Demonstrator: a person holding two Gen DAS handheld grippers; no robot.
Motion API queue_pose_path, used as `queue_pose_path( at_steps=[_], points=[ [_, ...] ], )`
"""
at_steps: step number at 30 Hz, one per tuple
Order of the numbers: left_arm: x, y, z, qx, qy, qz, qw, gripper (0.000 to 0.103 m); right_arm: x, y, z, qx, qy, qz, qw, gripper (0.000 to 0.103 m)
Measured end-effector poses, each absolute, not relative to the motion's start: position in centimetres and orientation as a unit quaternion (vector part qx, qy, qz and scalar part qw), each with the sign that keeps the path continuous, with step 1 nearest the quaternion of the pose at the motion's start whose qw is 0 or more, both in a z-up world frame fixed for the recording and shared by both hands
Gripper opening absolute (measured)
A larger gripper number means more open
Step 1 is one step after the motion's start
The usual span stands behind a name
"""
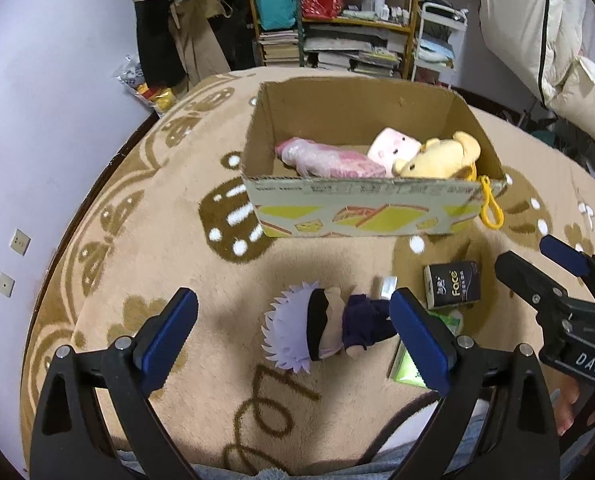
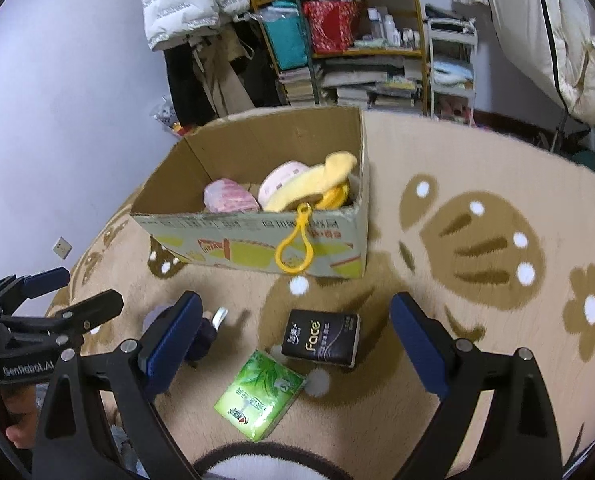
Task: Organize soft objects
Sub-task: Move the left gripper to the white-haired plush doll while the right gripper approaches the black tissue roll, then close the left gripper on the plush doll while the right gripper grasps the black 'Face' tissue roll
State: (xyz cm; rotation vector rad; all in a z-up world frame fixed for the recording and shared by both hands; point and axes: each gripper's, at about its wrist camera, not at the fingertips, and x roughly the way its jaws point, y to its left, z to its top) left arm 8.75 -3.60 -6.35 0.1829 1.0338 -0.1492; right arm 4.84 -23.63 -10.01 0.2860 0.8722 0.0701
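An open cardboard box (image 1: 361,208) (image 2: 257,236) stands on the beige blanket. It holds a pink wrapped bundle (image 1: 329,158) (image 2: 229,197), a pink plush (image 1: 395,146) (image 2: 283,176) and a yellow plush (image 1: 437,156) (image 2: 317,184) whose yellow clip (image 1: 491,206) (image 2: 295,242) hangs over the front wall. A white-haired doll in dark clothes (image 1: 325,328) lies on the blanket between my open left gripper's (image 1: 293,336) fingers. A black tissue pack (image 1: 451,285) (image 2: 321,338) and a green tissue pack (image 2: 259,394) (image 1: 409,364) lie before my open, empty right gripper (image 2: 297,340), which also shows in the left wrist view (image 1: 537,264).
The blanket (image 2: 477,320) has brown flower and mushroom patterns. A small silver object (image 1: 387,288) (image 2: 219,316) lies by the doll. A shelf with books and bags (image 1: 337,20) (image 2: 349,40), hanging coats (image 2: 189,0) and the wall stand behind the box.
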Motion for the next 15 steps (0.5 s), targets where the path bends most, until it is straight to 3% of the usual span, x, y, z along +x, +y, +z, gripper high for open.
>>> queue_pose_path(
  at_steps=[15],
  points=[
    [9.8, -7.8, -10.7, 0.151, 0.518, -0.097, 0.836, 0.096, 7.6, -24.7, -14.1, 0.175, 0.483, 0.018, 0.858, 0.099]
  ],
)
